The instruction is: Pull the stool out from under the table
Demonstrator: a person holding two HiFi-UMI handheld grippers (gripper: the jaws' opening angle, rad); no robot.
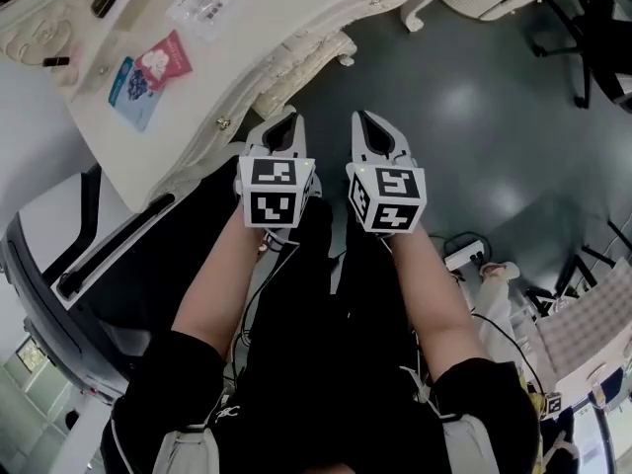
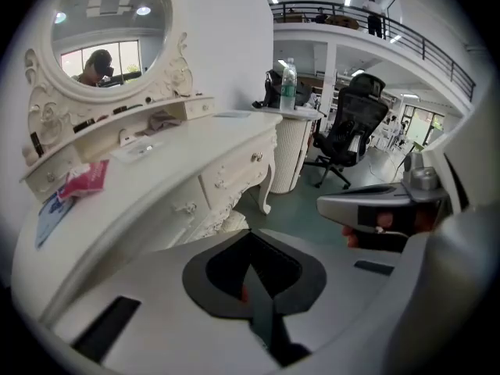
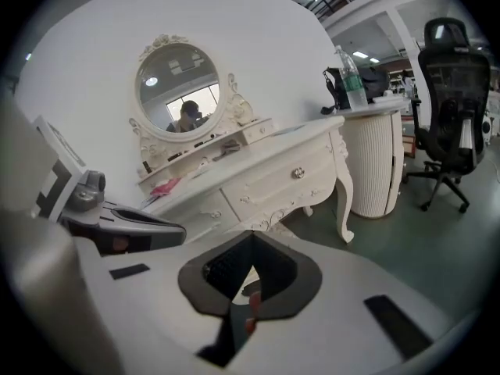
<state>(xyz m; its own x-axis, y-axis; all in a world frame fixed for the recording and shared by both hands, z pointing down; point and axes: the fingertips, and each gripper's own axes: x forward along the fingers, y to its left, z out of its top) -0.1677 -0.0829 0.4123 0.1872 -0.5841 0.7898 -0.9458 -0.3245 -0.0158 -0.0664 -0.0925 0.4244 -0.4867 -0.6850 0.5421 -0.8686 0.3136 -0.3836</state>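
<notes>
The stool [image 1: 308,55] stands tucked under the front edge of the white carved table [image 1: 247,42]. Only its cream, textured side shows, just ahead of the two grippers and apart from both. In the left gripper view it sits below the drawers [image 2: 234,174].

The left gripper [image 1: 281,126] has its fingers [image 2: 205,291] pressed together with nothing between them. The right gripper [image 1: 375,126] is just beside it, and its fingers [image 3: 200,291] are likewise pressed together on nothing. Each carries a cube with black-and-white square markers.

On the table lie a pink packet [image 1: 165,60], a blue packet [image 1: 131,92] and a clear packet [image 1: 202,3]. Their print is too small to read. The drawers are shut, so what they hold cannot be told.

A clear bottle [image 2: 288,84] stands upright on a ribbed white pedestal [image 2: 291,151] beside the table's end. Its label is unreadable and its fill cannot be told.

An oval mirror [image 2: 101,30] rises behind the table, and a black office chair [image 2: 351,123] stands beyond the pedestal.
</notes>
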